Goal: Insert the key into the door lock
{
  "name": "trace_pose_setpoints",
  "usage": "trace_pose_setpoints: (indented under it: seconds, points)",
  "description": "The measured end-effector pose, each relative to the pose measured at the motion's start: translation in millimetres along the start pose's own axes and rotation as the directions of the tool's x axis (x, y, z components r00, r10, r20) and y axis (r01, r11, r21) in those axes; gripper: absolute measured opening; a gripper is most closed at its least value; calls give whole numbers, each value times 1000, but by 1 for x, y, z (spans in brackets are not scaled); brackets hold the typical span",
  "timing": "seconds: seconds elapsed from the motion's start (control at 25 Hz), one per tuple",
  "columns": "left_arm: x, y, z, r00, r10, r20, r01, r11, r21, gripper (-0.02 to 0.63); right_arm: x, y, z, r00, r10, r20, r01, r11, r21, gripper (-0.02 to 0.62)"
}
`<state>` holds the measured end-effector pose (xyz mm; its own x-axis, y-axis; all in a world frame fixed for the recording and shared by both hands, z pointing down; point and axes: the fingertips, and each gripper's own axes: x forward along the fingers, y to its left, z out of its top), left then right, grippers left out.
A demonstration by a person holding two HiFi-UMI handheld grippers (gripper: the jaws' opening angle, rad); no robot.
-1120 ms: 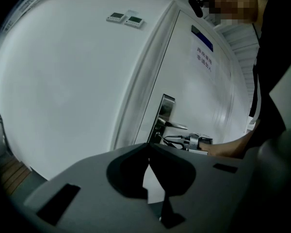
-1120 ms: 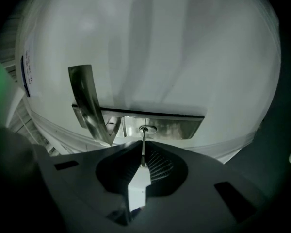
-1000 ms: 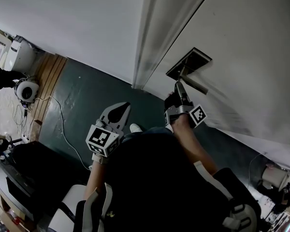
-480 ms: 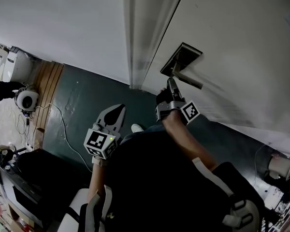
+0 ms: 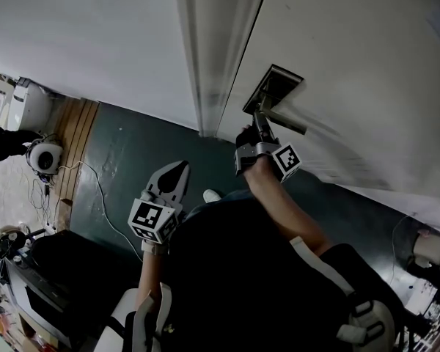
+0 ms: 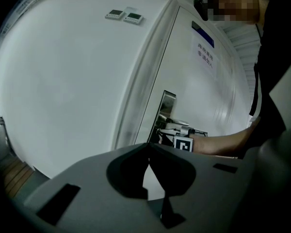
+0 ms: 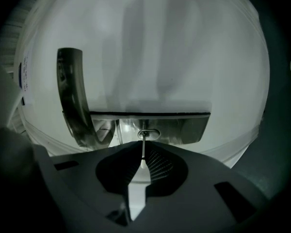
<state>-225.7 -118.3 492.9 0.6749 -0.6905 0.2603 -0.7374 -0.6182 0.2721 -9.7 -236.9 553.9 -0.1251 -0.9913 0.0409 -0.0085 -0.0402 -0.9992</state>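
In the right gripper view a thin metal key [image 7: 143, 148] stands edge-on, its tip at the oval keyhole [image 7: 148, 133] in the steel lock plate [image 7: 186, 127]. How deep it sits I cannot tell. My right gripper [image 7: 142, 165] is shut on the key. The curved door handle [image 7: 72, 93] hangs to the left. From the head view, the right gripper [image 5: 257, 133] reaches up to the lock plate [image 5: 273, 86], just below the handle [image 5: 284, 122]. My left gripper [image 5: 173, 174] hangs low over the floor, shut and holding nothing; its jaws [image 6: 149, 147] point toward the door.
The white door [image 5: 367, 72] meets its frame [image 5: 209, 57] beside a white wall. Below lies a dark green floor [image 5: 125, 152] with a white cable [image 5: 95, 189]. A wooden platform [image 5: 73, 123], a round device [image 5: 44, 156] and a black case [image 5: 66, 270] sit at left.
The right gripper has closed in a little on the lock plate with the key. The left gripper has stayed low at about the same spot.
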Motion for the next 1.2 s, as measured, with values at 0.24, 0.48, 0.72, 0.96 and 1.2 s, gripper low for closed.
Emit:
trace_pose_setpoints:
  seconds: [0.24, 0.48, 0.72, 0.96, 1.2]
  points:
    - [-1, 0, 1, 1000, 7, -3, -7, 1000, 0, 9, 2, 0, 2, 1000, 22, 0, -22, 1000, -6, 32]
    - [0, -3, -3, 1000, 6, -11, -6, 1000, 1, 9, 5, 1, 2, 999, 30, -22, -31, 999, -19, 32]
    - [3, -16, -1, 1000, 3, -6, -3, 1000, 2, 9, -3, 5, 3, 998, 29, -58, -31, 999, -25, 34]
    - [15, -34, -1, 1000, -11, -10, 11, 1000, 11, 9, -24, -1, 2, 993, -5, -115, 0, 999, -38, 34]
    - [30, -61, 3, 999, -35, -9, 35, 999, 21, 9, -51, -1, 23, 990, -36, -134, 24, 996, -88, 34]
